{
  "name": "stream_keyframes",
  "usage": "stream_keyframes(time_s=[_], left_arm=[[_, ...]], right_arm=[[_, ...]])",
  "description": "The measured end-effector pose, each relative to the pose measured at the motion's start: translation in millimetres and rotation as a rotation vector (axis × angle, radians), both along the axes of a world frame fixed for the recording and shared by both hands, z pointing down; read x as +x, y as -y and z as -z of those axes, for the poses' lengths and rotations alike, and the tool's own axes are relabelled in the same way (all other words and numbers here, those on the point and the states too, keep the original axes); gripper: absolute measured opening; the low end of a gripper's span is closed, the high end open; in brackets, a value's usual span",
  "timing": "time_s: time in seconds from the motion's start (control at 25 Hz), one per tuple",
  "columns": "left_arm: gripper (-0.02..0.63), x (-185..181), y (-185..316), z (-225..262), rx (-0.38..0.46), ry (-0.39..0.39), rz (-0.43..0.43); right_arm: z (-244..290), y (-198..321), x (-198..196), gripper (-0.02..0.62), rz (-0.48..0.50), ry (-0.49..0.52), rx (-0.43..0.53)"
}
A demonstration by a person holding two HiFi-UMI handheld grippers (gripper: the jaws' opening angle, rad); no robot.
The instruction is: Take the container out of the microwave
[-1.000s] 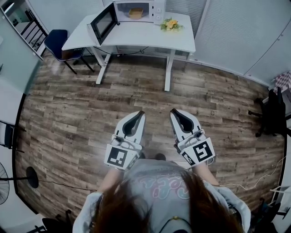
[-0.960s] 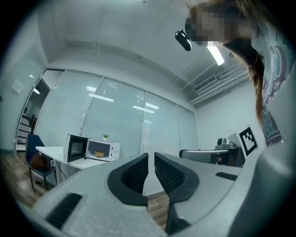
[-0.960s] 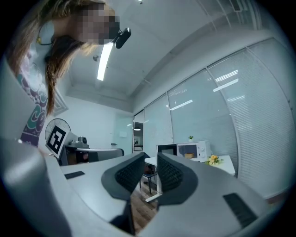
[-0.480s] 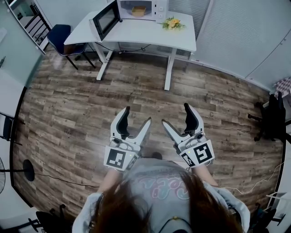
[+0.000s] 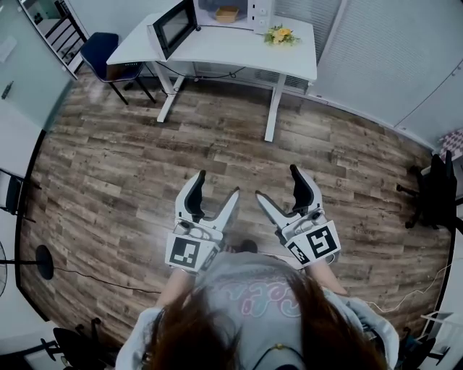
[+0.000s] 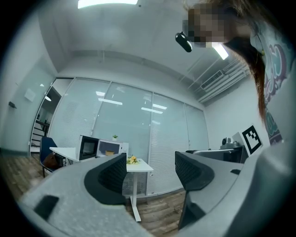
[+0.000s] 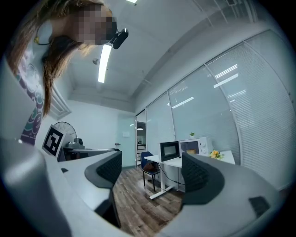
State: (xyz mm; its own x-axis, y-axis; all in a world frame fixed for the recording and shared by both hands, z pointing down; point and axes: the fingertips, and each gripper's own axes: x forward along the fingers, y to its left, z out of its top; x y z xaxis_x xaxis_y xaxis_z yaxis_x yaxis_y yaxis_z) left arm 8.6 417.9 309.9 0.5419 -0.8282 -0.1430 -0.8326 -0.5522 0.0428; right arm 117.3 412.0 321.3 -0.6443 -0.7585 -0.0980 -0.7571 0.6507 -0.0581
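My left gripper (image 5: 217, 186) and right gripper (image 5: 278, 183) just opened, both empty. The container (image 5: 226, 13) in the microwave (image 5: 257, 13) is far off at top centre, roughly in line with the left one.

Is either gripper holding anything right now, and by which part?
Nothing is held. The left gripper and right gripper have just opened their jaws, with nothing between them. The container sits inside the microwave across the room.

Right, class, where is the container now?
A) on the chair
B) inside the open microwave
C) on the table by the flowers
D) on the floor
B: the container sits inside the microwave, whose door stands open, up on the table.
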Motion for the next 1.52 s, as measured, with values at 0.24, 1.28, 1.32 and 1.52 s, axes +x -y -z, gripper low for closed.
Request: stream_keyframes(time_s=[0.24,1.28,1.32,1.52], left_arm=[[0.298,-0.8,-0.2,6.2,0.011,-0.007,0.0],[0.298,-5.7,100.6,-8.5,-0.053,-0.003,-0.048],[0.298,-4.1,111.2,-4.9,-0.04,-0.006,-0.06],[0.298,-7.8,161.3,2.6,-0.022,0.019,-0.081]], right_arm=[[2.7,-3.2,-1.5,0.39,0.021,0.0,0.0],[-12.3,90.1,-15.5,0.388,0.028,-0.01,-0.051],[-11.1,99.7,-14.4,0.388,0.016,-0.006,-0.05],[-10.9,146.9,-20.4,0.388,-0.005,-0.004,-0.057]])
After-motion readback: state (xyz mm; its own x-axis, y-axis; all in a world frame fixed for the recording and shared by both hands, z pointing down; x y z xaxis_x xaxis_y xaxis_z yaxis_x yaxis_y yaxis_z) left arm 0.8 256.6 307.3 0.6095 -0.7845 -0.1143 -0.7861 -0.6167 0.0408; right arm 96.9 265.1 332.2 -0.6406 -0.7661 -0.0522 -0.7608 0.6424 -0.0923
